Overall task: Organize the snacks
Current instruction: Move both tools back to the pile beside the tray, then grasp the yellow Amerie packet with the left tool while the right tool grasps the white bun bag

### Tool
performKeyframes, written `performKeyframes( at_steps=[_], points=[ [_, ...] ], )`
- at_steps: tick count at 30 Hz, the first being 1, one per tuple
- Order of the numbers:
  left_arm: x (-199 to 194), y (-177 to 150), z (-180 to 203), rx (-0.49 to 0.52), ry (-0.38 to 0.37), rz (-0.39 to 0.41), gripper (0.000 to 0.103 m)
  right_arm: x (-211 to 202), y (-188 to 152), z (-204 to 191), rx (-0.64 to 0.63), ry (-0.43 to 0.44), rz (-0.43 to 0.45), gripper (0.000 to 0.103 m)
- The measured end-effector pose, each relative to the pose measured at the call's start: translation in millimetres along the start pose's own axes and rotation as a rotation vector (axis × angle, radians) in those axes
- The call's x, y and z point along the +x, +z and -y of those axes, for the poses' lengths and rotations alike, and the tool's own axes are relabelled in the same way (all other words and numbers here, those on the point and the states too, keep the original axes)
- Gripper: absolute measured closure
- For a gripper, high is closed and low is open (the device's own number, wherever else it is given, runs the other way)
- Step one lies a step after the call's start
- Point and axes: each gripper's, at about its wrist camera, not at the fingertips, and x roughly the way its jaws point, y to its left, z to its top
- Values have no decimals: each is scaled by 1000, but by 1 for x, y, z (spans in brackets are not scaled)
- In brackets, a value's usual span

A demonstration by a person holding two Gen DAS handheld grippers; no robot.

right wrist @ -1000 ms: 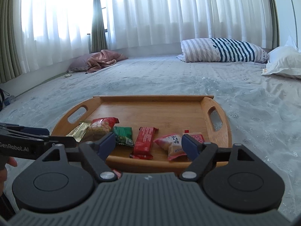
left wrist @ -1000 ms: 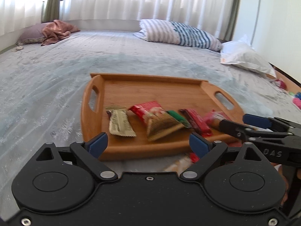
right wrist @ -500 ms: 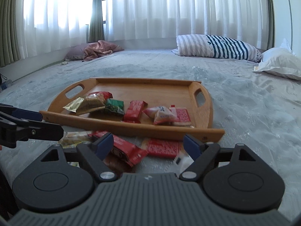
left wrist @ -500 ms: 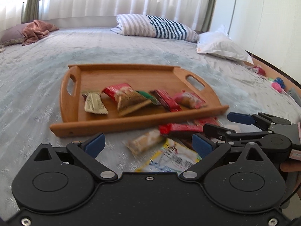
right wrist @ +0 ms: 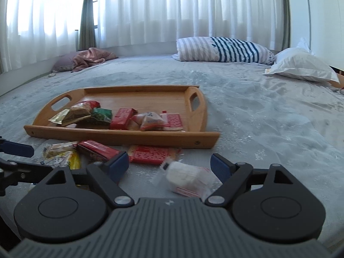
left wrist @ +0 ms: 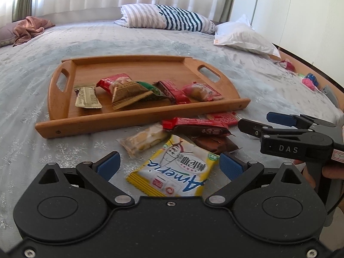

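Left wrist view: the left gripper [left wrist: 169, 164] is seen held wide apart with nothing between its blue pads, low over the grey-blue bedspread [left wrist: 28, 150]. Just ahead of it a yellow "Americ" snack packet [left wrist: 174, 172] lies flat on the cover. Beyond that packet, nearer the wooden tray [left wrist: 64, 124], a clear-wrapped biscuit pack [left wrist: 144, 139], a brown wrapper [left wrist: 215, 144] and a red bar [left wrist: 193, 124] are piled together, with another red wrapper [left wrist: 223, 116] just in front of the tray's near rail. The right gripper [left wrist: 255, 121] is seen to the right of this pile, parted and empty.

Inside the tray a row of snacks is laid along the near side: a gold packet [left wrist: 87, 97] at the left, then a brown biscuit pack [left wrist: 126, 93] lying over a red bag [left wrist: 111, 81] and a green packet [left wrist: 148, 87], a dark red bar [left wrist: 174, 91], and a pink-red packet [left wrist: 200, 91] at the right. The far half of the tray shows bare wood.

In the right wrist view the right gripper [right wrist: 169, 165] is likewise spread wide, and a white snack in clear wrap [right wrist: 185, 177] lies on the bedspread between its pads, not clamped. A red flat packet [right wrist: 152, 154] lies between this snack and the tray [right wrist: 120, 136].

Far behind the tray a striped pillow [right wrist: 223, 50], a white pillow [right wrist: 301, 65] and a crumpled pink cloth [right wrist: 90, 58] are seen before white curtains [right wrist: 172, 10].
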Motion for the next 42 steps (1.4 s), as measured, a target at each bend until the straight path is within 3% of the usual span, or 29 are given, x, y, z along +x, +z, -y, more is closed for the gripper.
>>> performKeyframes(
  at_steps=[16,23,31,42],
  points=[
    [7,-3,9,29,-16,-41,34,6,-13,4,49,-43,-36,14],
    [6,-4,9,31,-13,-43,35,7,-15,-5,21,-42,-38,22],
    [6,-3,10,23,-11,-42,39,6,-14,-7,31,-44,-27,43],
    [0,0,10,8,1,-38,40,1,-13,-6,65,-49,-6,53]
  ],
)
